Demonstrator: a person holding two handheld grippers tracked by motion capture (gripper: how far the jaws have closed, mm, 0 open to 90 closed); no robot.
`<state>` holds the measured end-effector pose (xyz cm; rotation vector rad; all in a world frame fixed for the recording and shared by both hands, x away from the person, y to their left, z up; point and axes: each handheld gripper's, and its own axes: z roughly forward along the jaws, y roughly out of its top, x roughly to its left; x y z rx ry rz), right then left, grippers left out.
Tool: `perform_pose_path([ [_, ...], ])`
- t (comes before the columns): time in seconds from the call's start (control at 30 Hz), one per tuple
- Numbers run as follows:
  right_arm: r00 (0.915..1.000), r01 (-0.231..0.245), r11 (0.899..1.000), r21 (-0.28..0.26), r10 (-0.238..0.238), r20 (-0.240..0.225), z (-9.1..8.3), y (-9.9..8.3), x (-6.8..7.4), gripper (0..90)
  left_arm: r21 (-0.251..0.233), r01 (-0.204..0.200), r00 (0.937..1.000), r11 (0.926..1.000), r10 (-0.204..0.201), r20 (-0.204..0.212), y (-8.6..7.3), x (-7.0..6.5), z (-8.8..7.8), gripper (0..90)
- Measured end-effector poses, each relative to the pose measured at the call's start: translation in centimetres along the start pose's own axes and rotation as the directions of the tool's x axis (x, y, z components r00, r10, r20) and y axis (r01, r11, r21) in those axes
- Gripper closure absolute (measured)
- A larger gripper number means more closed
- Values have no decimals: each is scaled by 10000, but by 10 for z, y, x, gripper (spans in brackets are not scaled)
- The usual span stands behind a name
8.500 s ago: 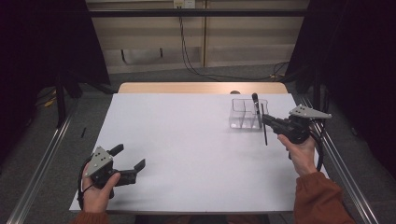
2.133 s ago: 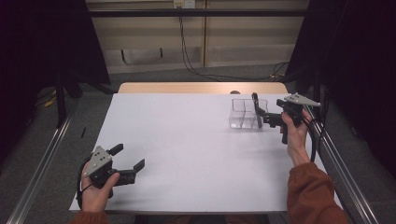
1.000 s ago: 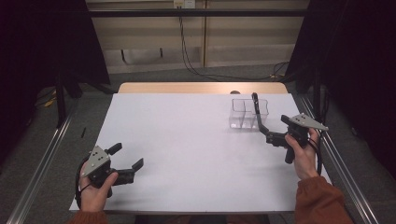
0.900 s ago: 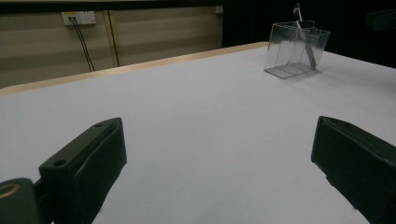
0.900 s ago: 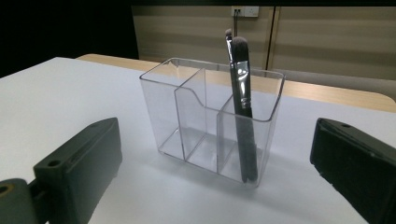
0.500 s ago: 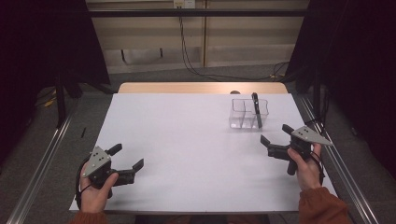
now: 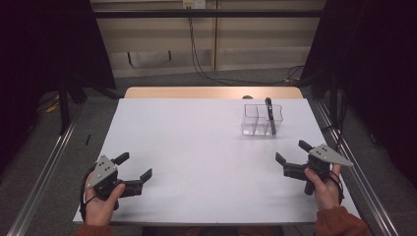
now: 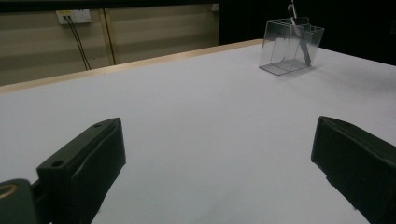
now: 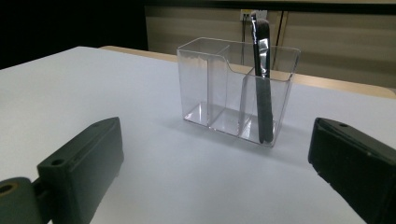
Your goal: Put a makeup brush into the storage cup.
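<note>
Near the clear organizer (image 7: pixel 262 119) on the high view: dark pen (image 7: pixel 270 114) standing in its right compartment, right gripper (image 7: pixel 293 158) well short of it, released, empty; left gripper (image 7: pixel 134 166) far off, spread wide. Left gripper view: organizer distant. Right gripper view: pen leaning upright inside. Placement looks done; next, probably just resting.

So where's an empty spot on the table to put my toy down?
The white table is bare between the left gripper and the right gripper, and across the far left. The busy corner is far right, where the clear organizer holds a dark pen.
</note>
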<state>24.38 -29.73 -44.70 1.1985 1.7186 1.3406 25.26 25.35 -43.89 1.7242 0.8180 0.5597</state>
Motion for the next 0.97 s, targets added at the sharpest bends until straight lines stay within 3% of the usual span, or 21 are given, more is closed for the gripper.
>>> perform_pose_path([
  [0.27,9996,95,9997,229,-89,-249,-9,-9,7,28,74,23,9999,10000,-22,-113,-1,-2,-2,29],
  [0.67,9992,-386,9992,72,387,-111,-30,-12,6,22,84,35,9999,10000,-34,-107,-2,-1,-5,27],
  [0.97,9990,-435,9988,236,437,-76,-29,-15,5,23,112,82,9998,9999,-80,-206,-2,0,-4,25],
])
